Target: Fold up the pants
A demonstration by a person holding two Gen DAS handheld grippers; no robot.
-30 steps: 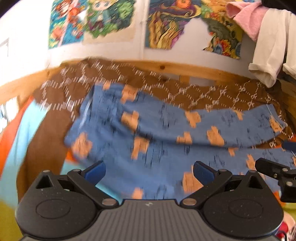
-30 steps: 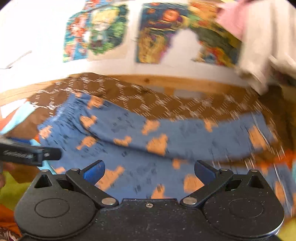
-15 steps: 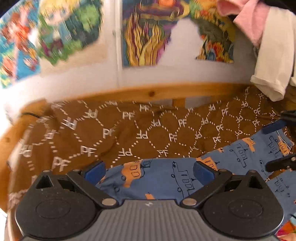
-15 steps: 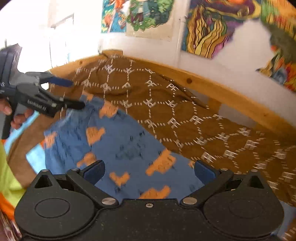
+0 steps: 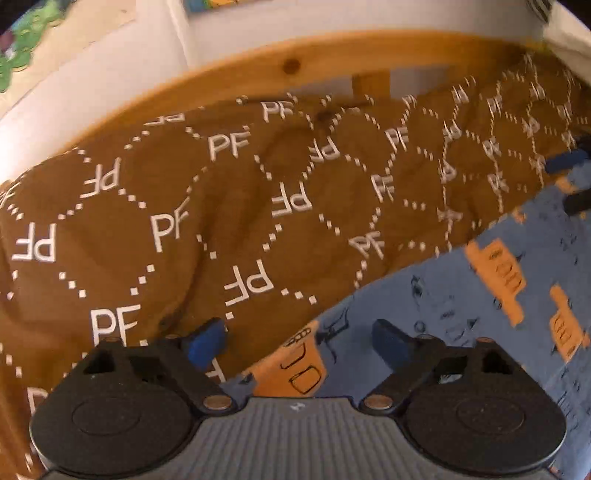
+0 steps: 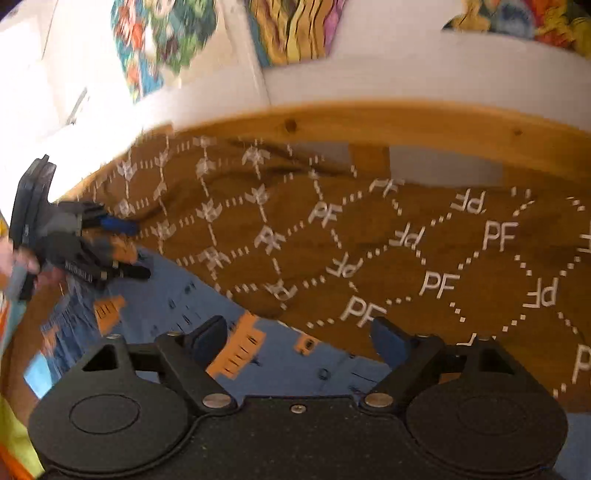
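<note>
The pants [image 5: 461, 314], blue with orange prints, lie on a brown blanket [image 5: 221, 206] patterned with white "PF" letters and dotted hexagons. The blanket covers a bed with a wooden rail [image 5: 295, 59] along the far side, next to a white wall hung with colourful posters [image 6: 295, 29].

The left gripper [image 5: 299, 341] hovers low over the pants' edge, jaws wide apart, gripping nothing. Its left blue pad is over the blanket and its right pad is over the blue fabric; an orange-printed corner of the pants sits between them, close to the gripper body. In the right wrist view this gripper [image 6: 138, 251] appears at the far left, fingers spread above and below the pants' far end, with part of a hand [image 6: 22, 258] behind it.

The right gripper [image 6: 299, 341] is likewise wide open and empty, its left pad over the pants and its right pad over the blanket. In the left wrist view its tips [image 5: 570, 181] show at the right edge, near the pants' upper edge; whether they touch the cloth I cannot tell
</note>
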